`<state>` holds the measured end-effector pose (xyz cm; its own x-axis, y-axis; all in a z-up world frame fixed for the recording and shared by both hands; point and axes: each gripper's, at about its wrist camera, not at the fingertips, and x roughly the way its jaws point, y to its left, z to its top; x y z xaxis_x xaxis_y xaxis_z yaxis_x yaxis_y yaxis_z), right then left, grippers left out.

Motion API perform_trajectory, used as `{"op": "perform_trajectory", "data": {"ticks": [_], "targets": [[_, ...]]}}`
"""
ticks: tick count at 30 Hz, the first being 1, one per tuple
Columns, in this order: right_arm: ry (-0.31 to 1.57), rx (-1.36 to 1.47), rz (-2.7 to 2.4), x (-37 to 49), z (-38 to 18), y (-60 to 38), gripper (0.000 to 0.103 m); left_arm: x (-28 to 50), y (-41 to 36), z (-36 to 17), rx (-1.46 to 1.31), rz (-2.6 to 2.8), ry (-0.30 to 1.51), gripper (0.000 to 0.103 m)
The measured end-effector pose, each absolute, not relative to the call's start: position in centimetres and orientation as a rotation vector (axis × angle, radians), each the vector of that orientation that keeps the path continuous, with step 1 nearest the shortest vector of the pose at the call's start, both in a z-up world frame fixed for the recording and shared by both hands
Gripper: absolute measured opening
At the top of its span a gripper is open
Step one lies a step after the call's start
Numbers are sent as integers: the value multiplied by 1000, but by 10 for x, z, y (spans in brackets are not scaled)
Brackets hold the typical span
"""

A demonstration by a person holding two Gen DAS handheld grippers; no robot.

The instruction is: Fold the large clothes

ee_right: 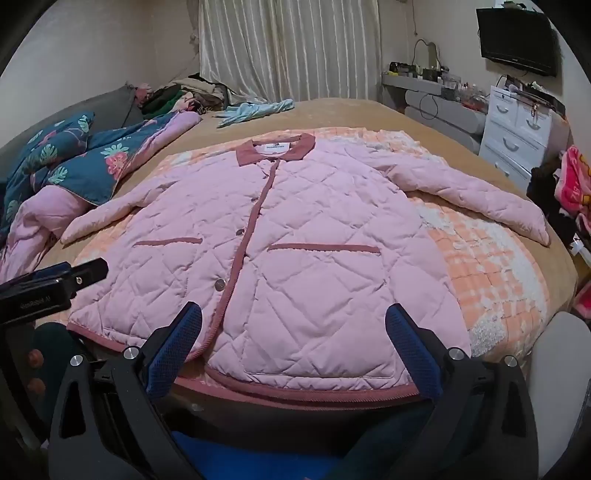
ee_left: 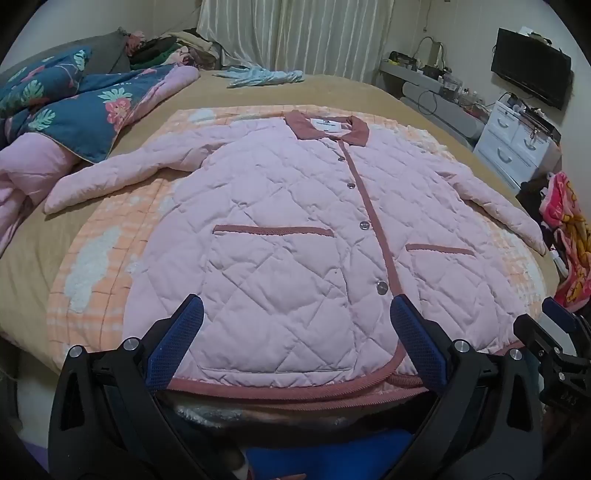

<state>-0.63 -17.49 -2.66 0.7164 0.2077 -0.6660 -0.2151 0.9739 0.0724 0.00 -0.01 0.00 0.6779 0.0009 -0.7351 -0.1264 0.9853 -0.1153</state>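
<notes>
Quilted pink jacket (ee_left: 295, 229) lies flat, front up and buttoned, on an orange-and-white checked fleece blanket (ee_left: 92, 266) spread over the tan bedcover (ee_left: 332, 92). Its hem is at the near edge of the bed, its collar at the far end, and both sleeves are spread out to left and right.

Left gripper (ee_left: 297, 317) has its jaws spread wide and holds nothing; its blue textured pads (ee_left: 177, 343) hover over the hem, either side of the left pocket and the lowest button. Right gripper (ee_right: 293, 321) is likewise spread wide and empty, its blue pads (ee_right: 413, 350) above the hem on the right front panel. Whether any pad touches the cloth cannot be told.

Diamond stitching puffs the jacket's soft shell. Dusty rose corduroy-like trim edges the collar (ee_left: 327, 127), the front placket, the hem and two slit pockets (ee_left: 273, 230). Round metallic snaps (ee_left: 381, 287) run down the placket.

A crumpled teal floral quilt (ee_left: 74, 107) with pink lining is heaped on the far left of the bed, and a pale blue garment (ee_left: 262, 76) lies at the far end near the ribbed white curtain (ee_left: 295, 33). On the right stand a white drawer unit (ee_left: 517, 144) and a dark wall-mounted television (ee_left: 532, 66).
</notes>
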Motion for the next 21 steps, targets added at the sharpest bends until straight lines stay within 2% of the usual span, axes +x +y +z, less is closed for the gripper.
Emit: {"op": "perform_trajectory", "data": {"ticks": [21], "targets": [[715,-3,243,-10,-15,-175,99,-3,-5,4,-150,62,811,95]]}}
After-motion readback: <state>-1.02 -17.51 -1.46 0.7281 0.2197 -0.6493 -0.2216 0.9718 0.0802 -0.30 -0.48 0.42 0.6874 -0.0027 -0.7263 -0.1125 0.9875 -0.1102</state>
